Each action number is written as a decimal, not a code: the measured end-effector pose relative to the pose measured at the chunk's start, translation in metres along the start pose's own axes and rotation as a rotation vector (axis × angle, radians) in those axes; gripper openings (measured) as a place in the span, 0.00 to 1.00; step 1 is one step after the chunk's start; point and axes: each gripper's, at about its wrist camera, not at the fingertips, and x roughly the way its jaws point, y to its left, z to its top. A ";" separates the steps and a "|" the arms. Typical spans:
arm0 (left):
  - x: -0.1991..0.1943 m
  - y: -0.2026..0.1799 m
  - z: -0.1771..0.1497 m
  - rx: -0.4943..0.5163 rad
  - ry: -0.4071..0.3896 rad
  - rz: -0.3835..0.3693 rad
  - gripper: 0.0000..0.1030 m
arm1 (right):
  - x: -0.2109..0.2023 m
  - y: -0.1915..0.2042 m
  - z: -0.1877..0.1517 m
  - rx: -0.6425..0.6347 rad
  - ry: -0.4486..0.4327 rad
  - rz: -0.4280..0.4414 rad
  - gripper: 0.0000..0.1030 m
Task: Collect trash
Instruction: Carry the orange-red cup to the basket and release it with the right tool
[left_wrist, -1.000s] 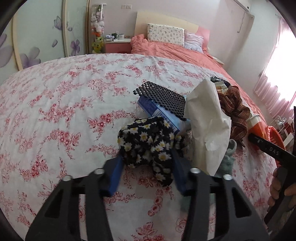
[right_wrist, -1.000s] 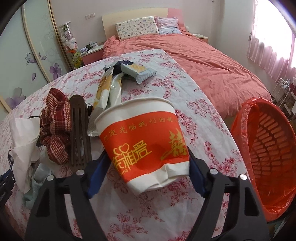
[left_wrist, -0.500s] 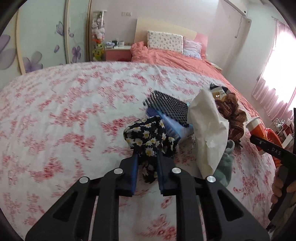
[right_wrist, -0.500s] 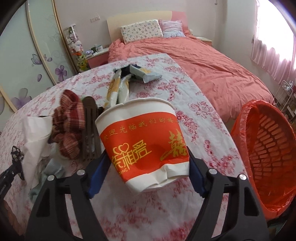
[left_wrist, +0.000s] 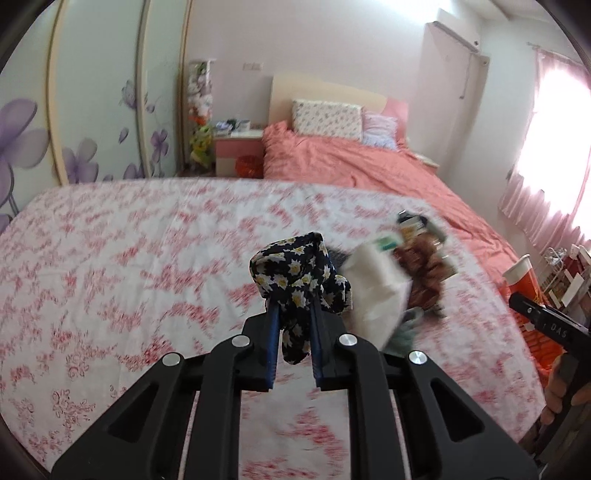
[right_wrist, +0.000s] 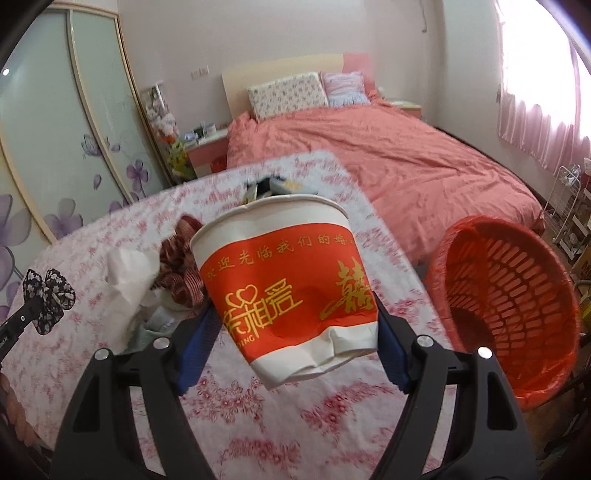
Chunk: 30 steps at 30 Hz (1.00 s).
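Cup (right_wrist: 280, 280) tilted, mouth up-left, clamped in right tongs (right_wrist: 295, 339), left tongs (left_wrist: 293, 332) pinching floral cloth (left_wrist: 299, 280).

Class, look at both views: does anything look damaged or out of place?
Yes. The paper cup in the right gripper is tilted, its base crumpled. The left gripper holds a floral scrunchie, which hardly looks like trash.

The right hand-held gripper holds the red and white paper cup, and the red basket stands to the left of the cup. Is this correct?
Not quite. The right hand-held gripper does hold the cup, but the right wrist view shows the basket to the right of the cup, not the left.
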 end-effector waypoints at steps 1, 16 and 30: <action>-0.004 -0.007 0.002 0.009 -0.008 -0.009 0.14 | -0.007 -0.002 0.001 0.004 -0.015 0.000 0.72; -0.009 -0.152 0.017 0.170 -0.031 -0.262 0.14 | -0.083 -0.088 0.008 0.104 -0.167 -0.147 0.73; 0.027 -0.287 0.003 0.305 0.067 -0.525 0.14 | -0.081 -0.180 0.000 0.232 -0.179 -0.275 0.73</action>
